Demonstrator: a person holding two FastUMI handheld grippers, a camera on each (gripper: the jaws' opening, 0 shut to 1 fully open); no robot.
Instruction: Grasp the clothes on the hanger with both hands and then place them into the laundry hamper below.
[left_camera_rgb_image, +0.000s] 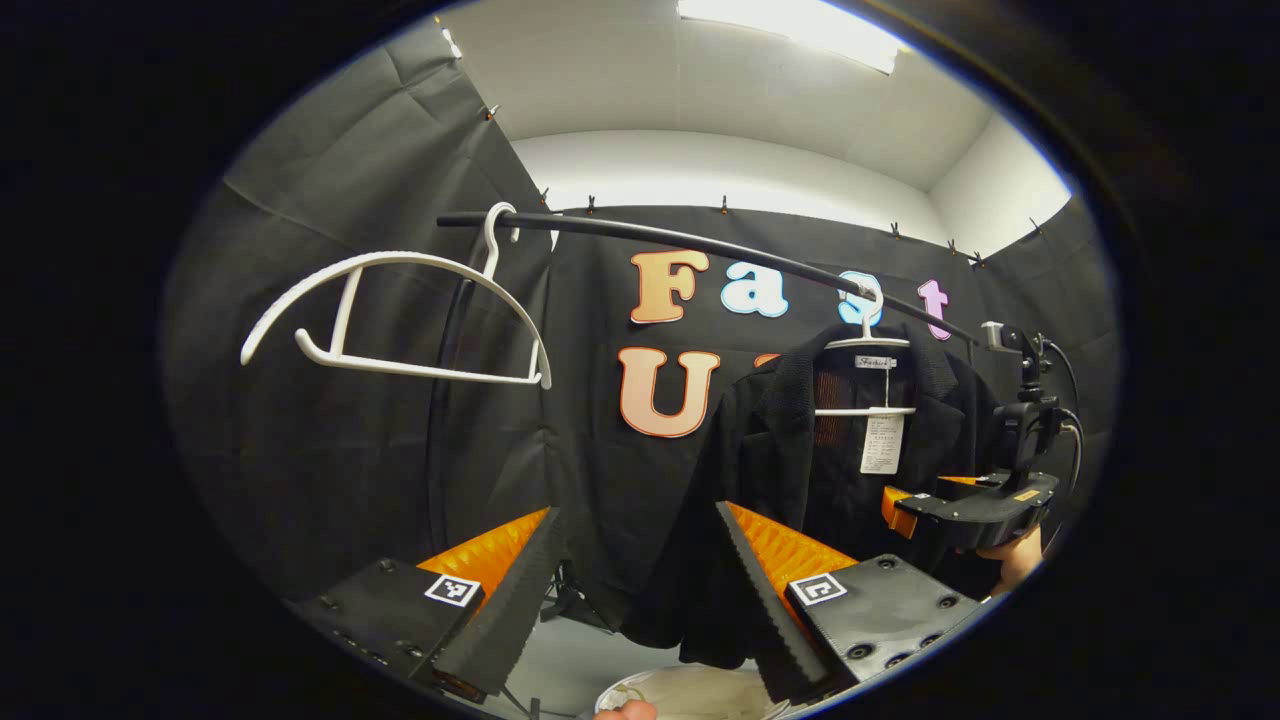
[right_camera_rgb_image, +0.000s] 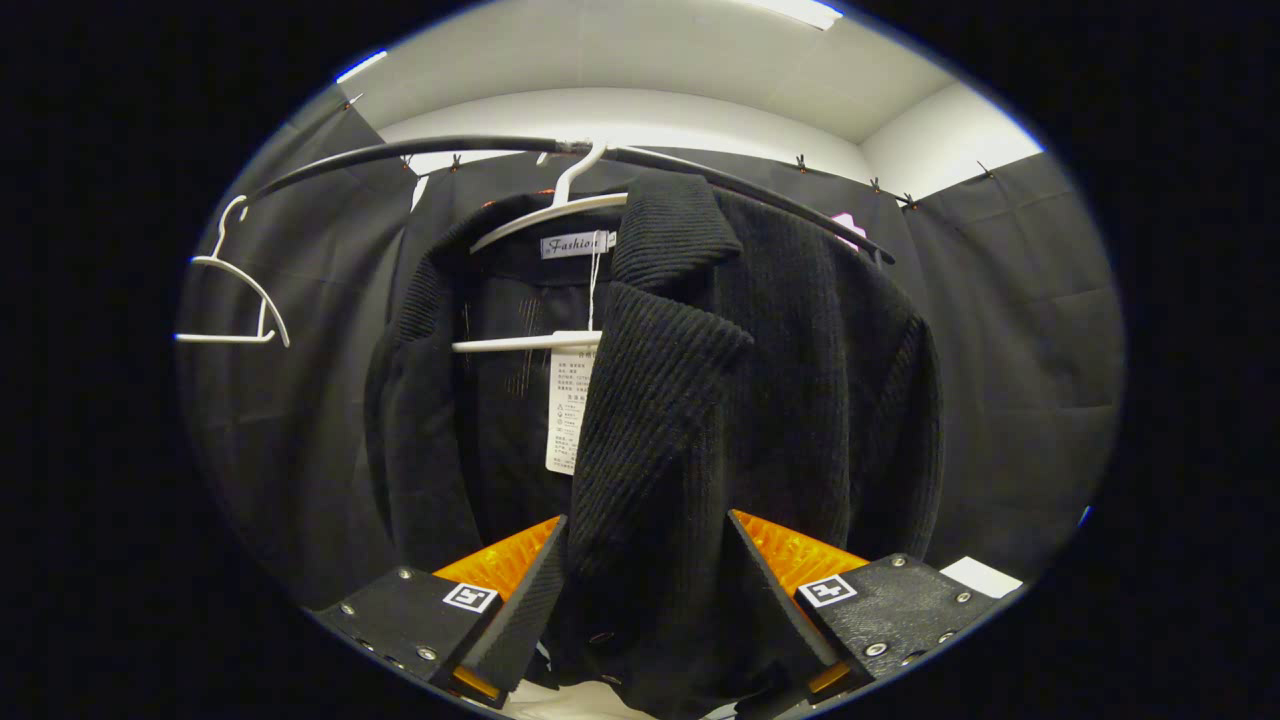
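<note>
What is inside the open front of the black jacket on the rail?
Inside the jacket hang a white hanger with its crossbar, a neck label and a paper tag. The hanger's shoulders are covered by the fabric.

**Rail and what hangs on it**

A dark rail (left_camera_rgb_image: 700, 240) runs across the booth, curving in the fisheye of both views. Two white hangers hook over it. The bare hanger (left_camera_rgb_image: 400, 320) sits near the rail's left end, tilted and carrying nothing. The second hanger (right_camera_rgb_image: 560, 205) hangs farther along the rail and bears a black ribbed jacket (right_camera_rgb_image: 720, 400), its front open, with a white paper tag (right_camera_rgb_image: 568, 410) dangling inside from the collar.
</note>
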